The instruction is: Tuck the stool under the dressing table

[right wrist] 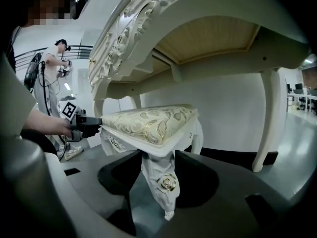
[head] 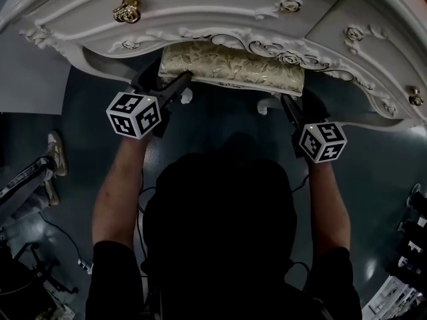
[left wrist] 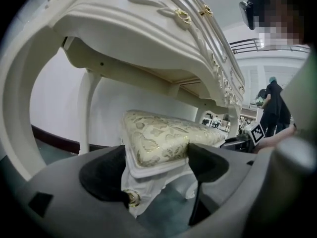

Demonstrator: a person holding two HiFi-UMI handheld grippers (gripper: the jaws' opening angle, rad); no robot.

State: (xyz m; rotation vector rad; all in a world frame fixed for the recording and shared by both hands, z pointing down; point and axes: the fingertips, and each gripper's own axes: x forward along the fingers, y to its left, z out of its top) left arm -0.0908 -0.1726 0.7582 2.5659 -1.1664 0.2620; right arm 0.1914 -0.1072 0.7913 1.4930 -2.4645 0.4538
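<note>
**Gripping the stool at both ends, partway beneath the dressing table**

Holding the stool (head: 260,79) at the open front side of the dressing table (head: 200,19), with one handheld gripper at each end of the seat. From the head view, showing only as a strip of gold-patterned cushion (head: 200,62) just outside the dressing table's carved front edge, with the far part hidden beneath that edge. Set between the dressing table's curved legs, with the seat well below the underside of the tabletop.

Clenching the left gripper (left wrist: 156,162) on the stool's corner at the person's left: black pads pressed to either side of the white seat frame and cushion edge, just above a small gold rosette (left wrist: 132,197) at the head of a leg. Clenching the right gripper (right wrist: 159,167) on the opposite corner, pads tight against the top of a carved white stool leg (right wrist: 166,197), directly under the seat rim. Both aimed in towards the space under the dressing table, arms stretched forward.

Elsewhere: a gold drawer knob (head: 127,10) on the dressing table's front, dark teal floor (head: 220,132) before it, a plain white wall (right wrist: 218,108) behind it, and a person (right wrist: 52,78) standing off past the dressing table's left end.
</note>
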